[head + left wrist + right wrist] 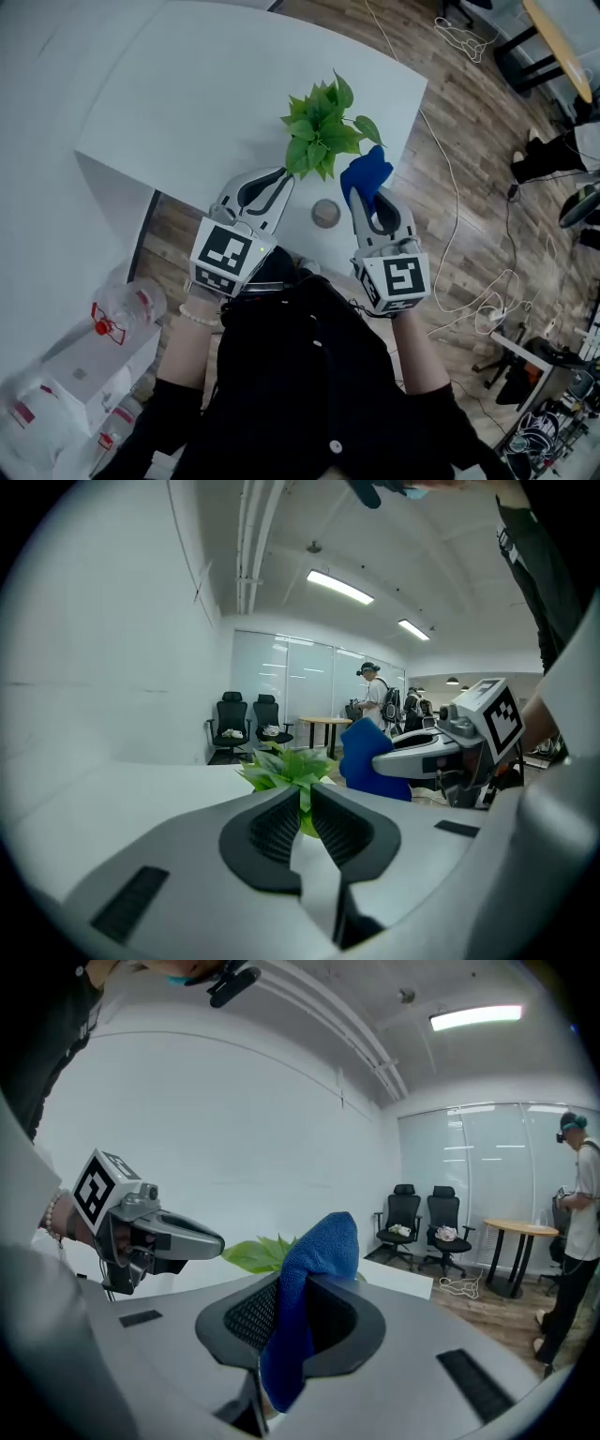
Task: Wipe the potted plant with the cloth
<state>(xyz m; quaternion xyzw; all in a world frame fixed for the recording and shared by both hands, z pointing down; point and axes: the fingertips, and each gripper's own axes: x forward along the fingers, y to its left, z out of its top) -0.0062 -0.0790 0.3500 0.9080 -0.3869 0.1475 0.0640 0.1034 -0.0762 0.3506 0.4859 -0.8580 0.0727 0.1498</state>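
Head view: the potted plant (319, 131) stands at the near edge of the white table (187, 94), upper centre of the frame. The left gripper (279, 178) reaches the foliage from the lower left, its tips at the lowest leaves. The right gripper (373, 202) approaches from the lower right and carries the blue cloth (366, 176), whose upper end lies just beside the leaves on the plant's right side. A small round grey object (325, 213) sits on the table between the two grippers, below the plant.

Left gripper view: the jaws stand almost together. A green leaf of the plant fills the narrow gap between the ribbed pads (272, 829), so the claw is clamped on the plant. The cloth appears to the right of the leaves, centre frame.

Right gripper view: the jaws are closed on the cloth. It is pinched between the pads and rises above the tips as a folded peak, centre frame. The plant's leaves show just left of it.
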